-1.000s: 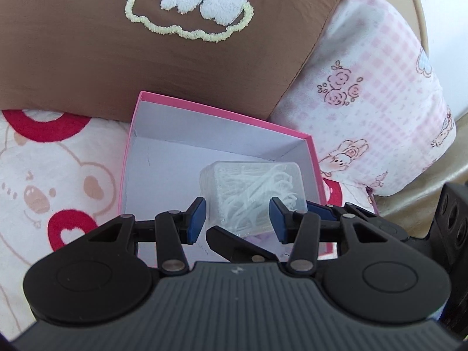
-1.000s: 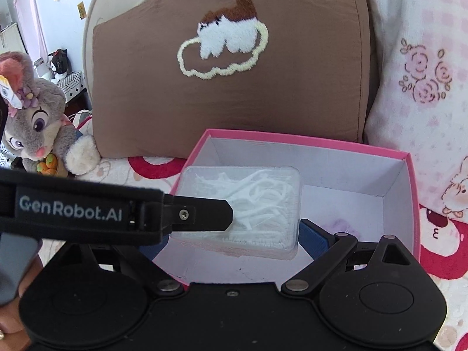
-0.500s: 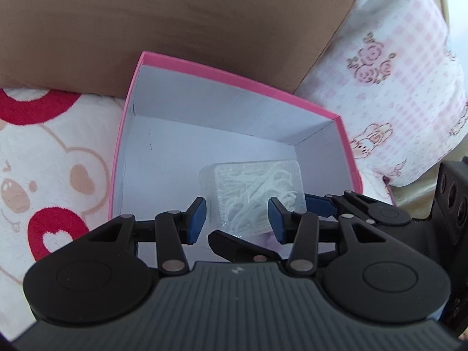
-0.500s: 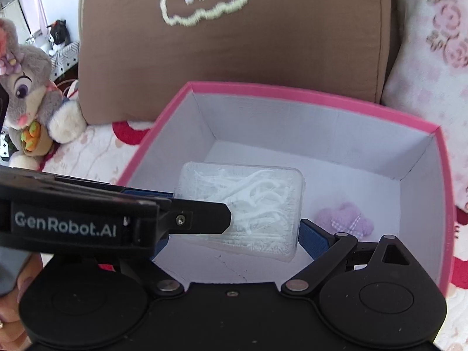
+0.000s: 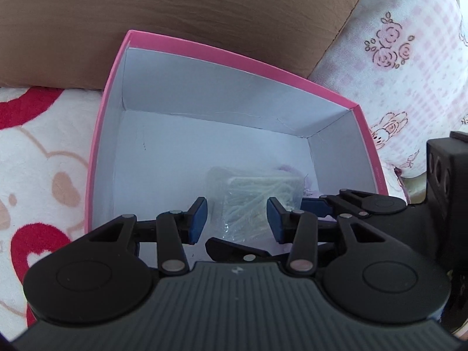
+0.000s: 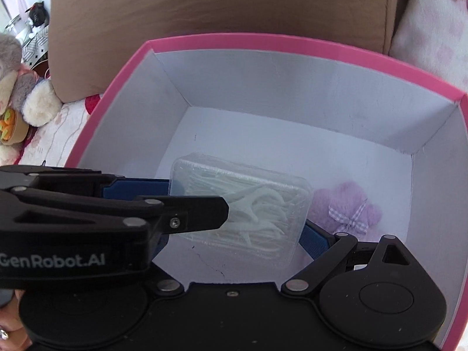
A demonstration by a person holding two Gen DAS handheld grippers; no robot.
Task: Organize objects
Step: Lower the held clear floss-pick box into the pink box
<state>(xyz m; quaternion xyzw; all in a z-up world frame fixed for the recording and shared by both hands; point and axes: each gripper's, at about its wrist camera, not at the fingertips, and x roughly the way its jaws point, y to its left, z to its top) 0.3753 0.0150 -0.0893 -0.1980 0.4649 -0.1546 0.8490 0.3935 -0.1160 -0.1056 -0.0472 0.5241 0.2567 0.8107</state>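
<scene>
The right gripper (image 6: 237,234) is clenched on a clear plastic case of floss picks (image 6: 242,204). One blue pad presses the case's right end; the other is mostly hidden behind the left gripper (image 5: 237,219). The case hangs tilted inside the pink box (image 6: 263,41), low over its white floor and towards the near right.

The left gripper comes in from the left side and points down into the same box. Its jaws have just been closing a little, yet the blue pads stand apart. From its own camera the near end of the case shows in the gap with space on both sides. From the right wrist view its far finger reaches the case's left edge and its near finger crosses in front of the case. I cannot tell whether either one touches the plastic.

A large brown cushion (image 6: 219,5) stands upright just behind the box. A pillow with a pink check and rose print (image 5: 409,58) leans beside the cushion at the right. A white blanket with red and tan bear figures (image 5: 44,146) lies under the box. A grey plush toy (image 6: 17,87) sits at the far left, apart from the box. On the box floor, near the right wall, lies a small fluffy purple piece with a gingham bow (image 6: 351,213), just beside the case.
</scene>
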